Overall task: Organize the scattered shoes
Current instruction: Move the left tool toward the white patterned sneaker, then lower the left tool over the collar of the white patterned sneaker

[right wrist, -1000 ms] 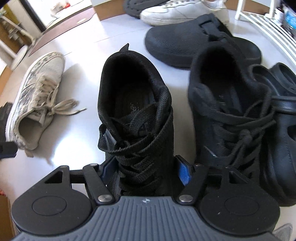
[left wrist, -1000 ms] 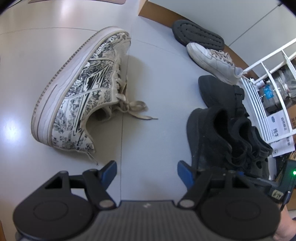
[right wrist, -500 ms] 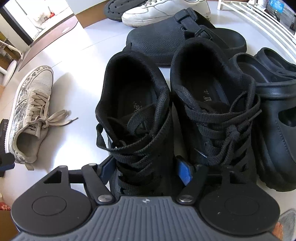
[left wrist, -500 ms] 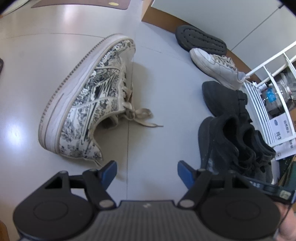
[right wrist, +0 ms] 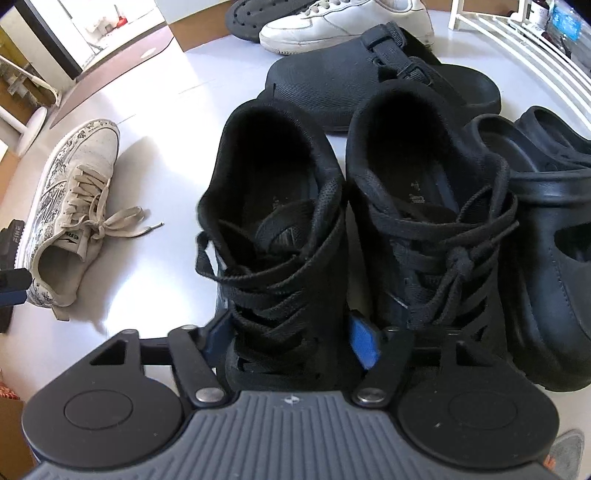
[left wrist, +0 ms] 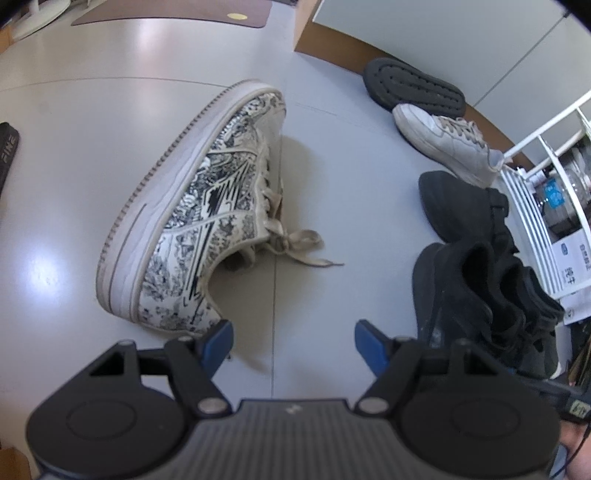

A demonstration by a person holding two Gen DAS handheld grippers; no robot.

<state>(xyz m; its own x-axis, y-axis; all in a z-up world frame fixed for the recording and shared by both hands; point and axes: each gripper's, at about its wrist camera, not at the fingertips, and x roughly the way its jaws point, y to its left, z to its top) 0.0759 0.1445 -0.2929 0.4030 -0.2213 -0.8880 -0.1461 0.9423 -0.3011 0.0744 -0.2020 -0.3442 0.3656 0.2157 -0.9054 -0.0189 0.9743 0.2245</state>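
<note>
My right gripper (right wrist: 291,339) has a black lace-up sneaker (right wrist: 280,229) between its blue pads, which touch the shoe's sides near the toe; its jaws are closing. That sneaker stands side by side with its black mate (right wrist: 424,206), the two touching. My left gripper (left wrist: 293,338) hangs open over bare floor, nothing between its fingers. Just ahead and left of it, a white sneaker with a dark print (left wrist: 199,221) lies on its side, laces trailing; the same printed sneaker (right wrist: 70,206) is at the left of the right wrist view.
A black clog (right wrist: 546,258) sits right of the pair and a black strapped slip-on (right wrist: 351,81) behind it. Further back lie a white sneaker (right wrist: 332,22) and an upturned black sole (left wrist: 413,88). A white rack (right wrist: 517,48) stands at the right.
The right gripper has brought the black sneaker sideways until it stands against its mate. In the left wrist view the printed sneaker has slid slightly toward the middle.
</note>
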